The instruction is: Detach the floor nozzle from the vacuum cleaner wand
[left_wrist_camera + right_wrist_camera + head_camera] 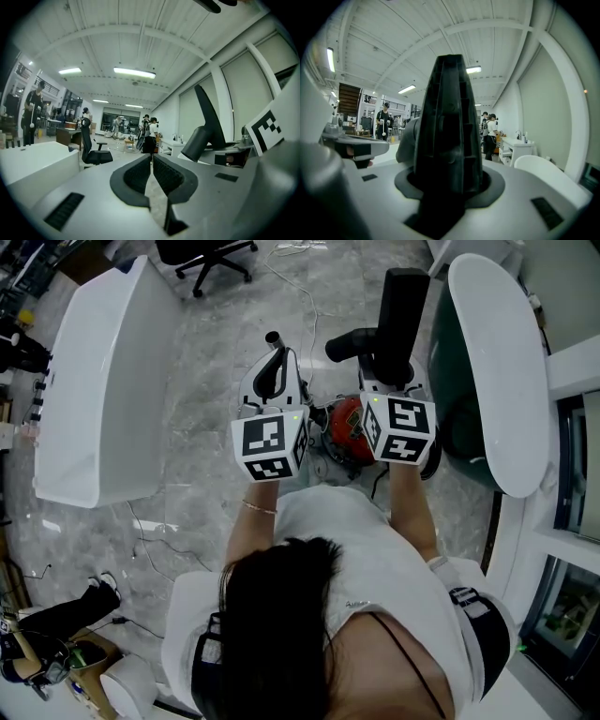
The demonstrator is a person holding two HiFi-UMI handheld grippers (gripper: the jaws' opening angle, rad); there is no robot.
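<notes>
Vacuum cleaner of black and red hard plastic [349, 432] stands on the grey marble floor [206, 381], just ahead of the person. It sits between a long white tub-like unit [103, 381] at the left and a white oval tabletop [497, 381] at the right. Its floor nozzle and the joint with the wand lie under the tongs and arms in the head view, so I cannot make them out. The right tongs [449, 180] pinch the machine's black ribbed plastic upright [449, 117], which fills the gap between the pads. The left tongs [151, 159] are pressed together on nothing, just left of that upright.

Judged from this, the parts are stiff, smooth and fairly light, and probably joined by a snap catch rather than friction alone. The ribbed upright gives good purchase for steadying, whereas a smooth round tube would tend to twist or slip. The free tongs would best take hold low on the nozzle neck, beside its release. The pull should run along the wand's line rather than bend the joint, since a plastic catch could crack.
</notes>
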